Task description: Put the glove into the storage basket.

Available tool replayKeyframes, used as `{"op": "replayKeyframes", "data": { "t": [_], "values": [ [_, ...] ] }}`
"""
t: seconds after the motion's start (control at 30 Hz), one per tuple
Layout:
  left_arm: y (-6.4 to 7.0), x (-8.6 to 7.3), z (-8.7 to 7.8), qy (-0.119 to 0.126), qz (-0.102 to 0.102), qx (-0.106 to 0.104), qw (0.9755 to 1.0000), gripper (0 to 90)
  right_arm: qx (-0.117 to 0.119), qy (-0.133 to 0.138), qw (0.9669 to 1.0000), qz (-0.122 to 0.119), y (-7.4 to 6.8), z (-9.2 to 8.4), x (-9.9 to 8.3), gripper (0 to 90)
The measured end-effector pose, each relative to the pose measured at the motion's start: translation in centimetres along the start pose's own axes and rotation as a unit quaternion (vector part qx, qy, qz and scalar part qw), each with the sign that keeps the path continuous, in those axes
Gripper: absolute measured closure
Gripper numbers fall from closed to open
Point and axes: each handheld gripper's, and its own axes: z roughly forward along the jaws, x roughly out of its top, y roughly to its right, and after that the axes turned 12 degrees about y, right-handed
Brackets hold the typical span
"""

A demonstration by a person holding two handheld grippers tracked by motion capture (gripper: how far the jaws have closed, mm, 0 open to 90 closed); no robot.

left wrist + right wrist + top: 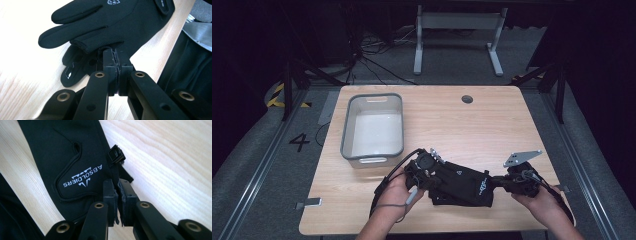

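Black gloves (462,184) lie on the near part of the table (492,125), right of the grey bin (373,126), which looks empty. The left gripper (422,170) is pinched on a glove's finger end, the right gripper (512,181) on its cuff edge. Nothing is binned yet; if the bin is the goal, lifting and carrying remain.

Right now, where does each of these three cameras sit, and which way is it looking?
High view: above the person's side, facing forward and down on the table, grey bin, both forearms.
Left gripper view: rides the left hand-held gripper, looking along shut jaws at the black glove.
Right gripper view: rides the right hand-held gripper, facing the glove's cuff.
All share the glove.
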Motion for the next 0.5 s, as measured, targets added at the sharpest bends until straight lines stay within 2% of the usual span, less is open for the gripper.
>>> {"op": "replayKeyframes", "data": {
  "t": [0.33,0.5],
  "values": [
    [1.0,-0.7,-1.0,0.008,-0.001,0.003,1.0000,88.0,0.005,0.011,0.9999,-0.012,0.3,0.6,1.3,84.9],
    [1.3,-0.8,-0.9,0.005,-0.002,-0.001,1.0000,87.6,0.003,0.013,0.9997,-0.018,0.5,1.2,1.7,84.9]
  ]
}}
